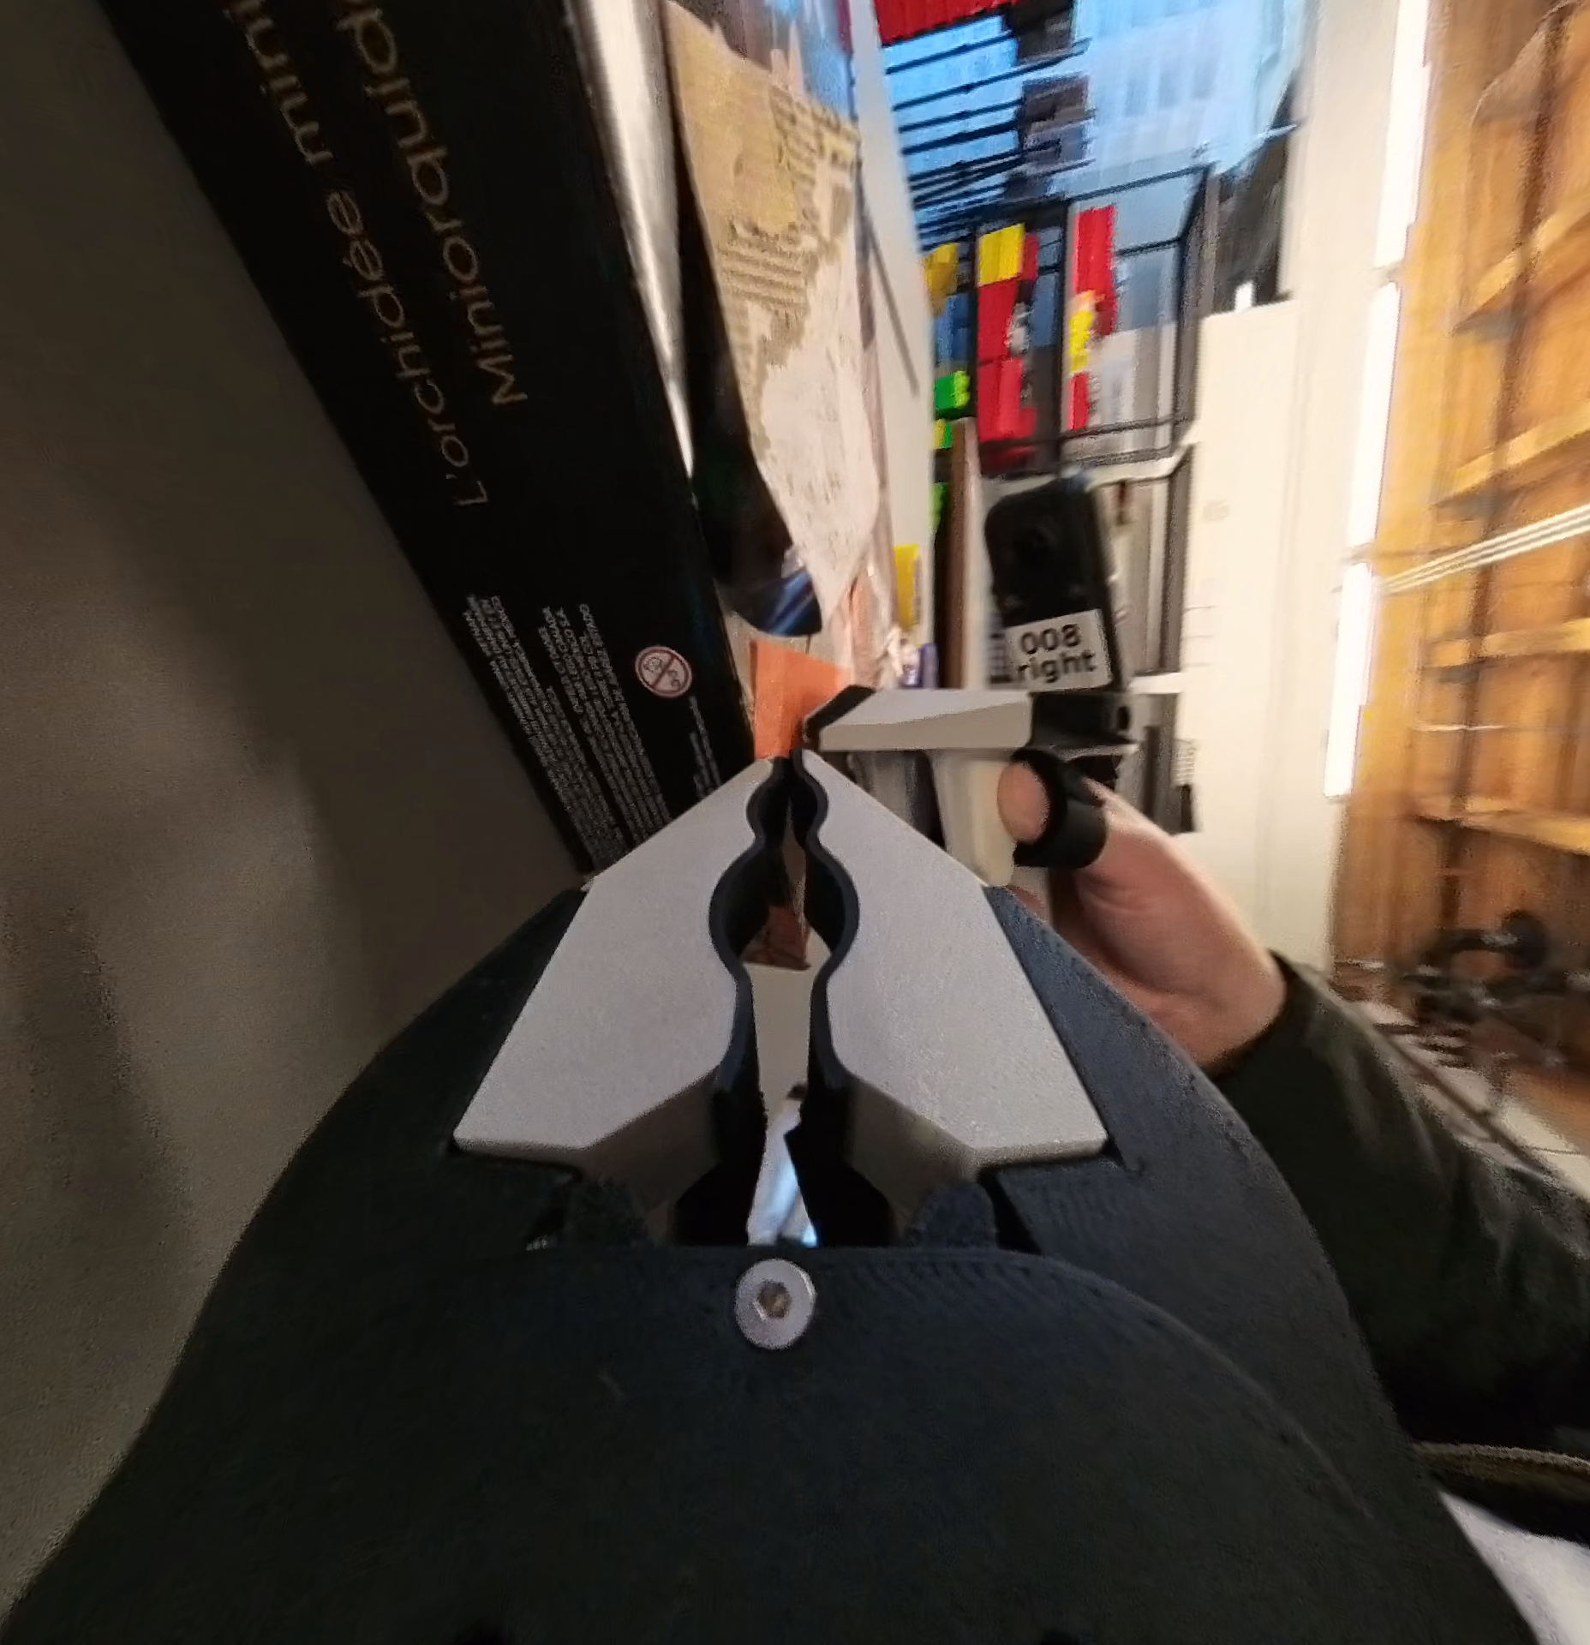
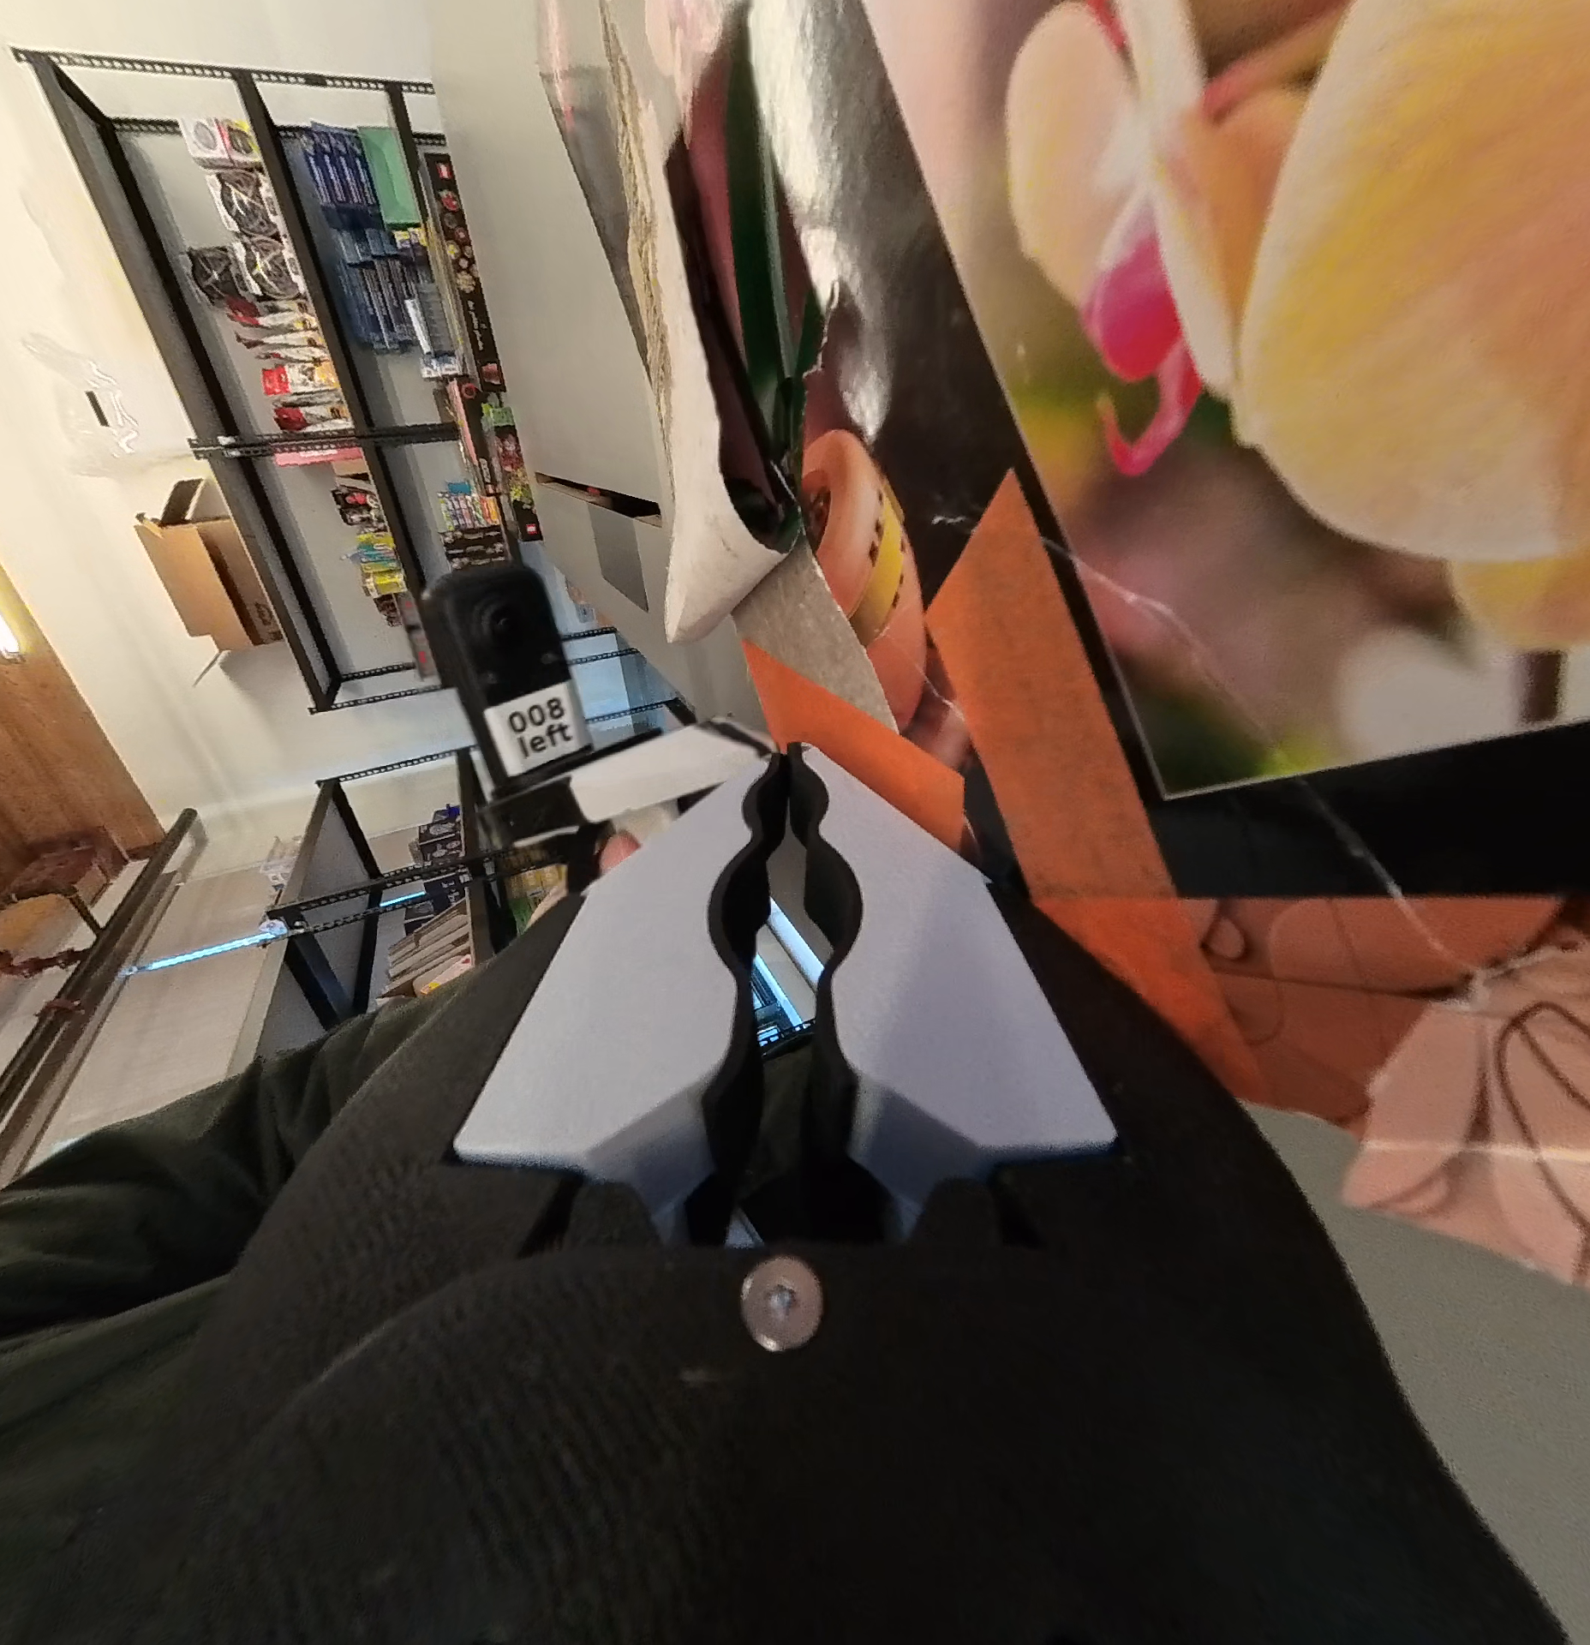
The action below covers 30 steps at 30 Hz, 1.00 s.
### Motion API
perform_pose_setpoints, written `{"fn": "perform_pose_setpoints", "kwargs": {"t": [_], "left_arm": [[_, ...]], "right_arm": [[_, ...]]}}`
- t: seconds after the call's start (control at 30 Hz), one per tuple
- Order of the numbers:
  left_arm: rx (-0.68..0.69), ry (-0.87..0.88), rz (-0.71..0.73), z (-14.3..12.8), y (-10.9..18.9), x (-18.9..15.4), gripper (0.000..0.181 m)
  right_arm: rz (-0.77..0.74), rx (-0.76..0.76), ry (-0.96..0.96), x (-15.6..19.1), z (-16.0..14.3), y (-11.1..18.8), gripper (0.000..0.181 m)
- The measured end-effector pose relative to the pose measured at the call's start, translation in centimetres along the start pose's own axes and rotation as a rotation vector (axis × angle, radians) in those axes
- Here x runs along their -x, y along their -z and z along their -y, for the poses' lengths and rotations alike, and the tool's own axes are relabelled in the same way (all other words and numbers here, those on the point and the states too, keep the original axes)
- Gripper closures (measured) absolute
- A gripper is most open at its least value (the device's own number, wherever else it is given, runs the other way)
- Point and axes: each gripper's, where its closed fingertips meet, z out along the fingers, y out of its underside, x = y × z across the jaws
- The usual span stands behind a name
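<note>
L gripper (image 1: 790, 767): fingers pressed together, tips meeting, nothing visible btwn them. Black box (image 1: 471, 427) w/ print just beside it at 11 o'clock; whether they touch, can't tell. R gripper (image 2: 787, 757): tips also pressed together, nothing pinched, close to the box's orange corner (image 2: 1067, 712) at 2 o'clock. A hand (image 1: 1156, 926) grips the R gripper at 3 o'clock in left wrist view. Blurred shelves (image 2: 329, 427) behind.

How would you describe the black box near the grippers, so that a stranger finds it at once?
Start at the black metal shelving against the white wall, then come forward to the two closed grippers, left and right. The big black box leans right beside their tips. Unlike the torn cardboard flap behind it, it is glossy, with a flower picture on its front.
</note>
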Motion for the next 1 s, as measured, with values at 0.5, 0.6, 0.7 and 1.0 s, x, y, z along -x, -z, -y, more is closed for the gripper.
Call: {"fn": "perform_pose_setpoints", "kwargs": {"t": [0.5,0.6,0.7,1.0], "left_arm": [[0.183,-0.386,0.274,-0.2,1.8,1.9,0.181],[0.242,-0.519,0.432,0.2,1.6,2.3,0.181],[0.284,-0.555,0.499,-0.1,0.8,1.9,0.181],[0.367,-0.538,0.604,-0.4,0.8,2.6,0.181]], "right_arm": [[0.006,0.004,0.033,0.0,-0.1,-0.1,0.181],[0.008,0.007,0.034,0.0,-0.1,-0.2,0.181],[0.008,0.005,0.040,0.1,0.0,-0.2,0.181],[0.015,0.018,0.064,0.0,-0.1,-0.1,0.181]]}}
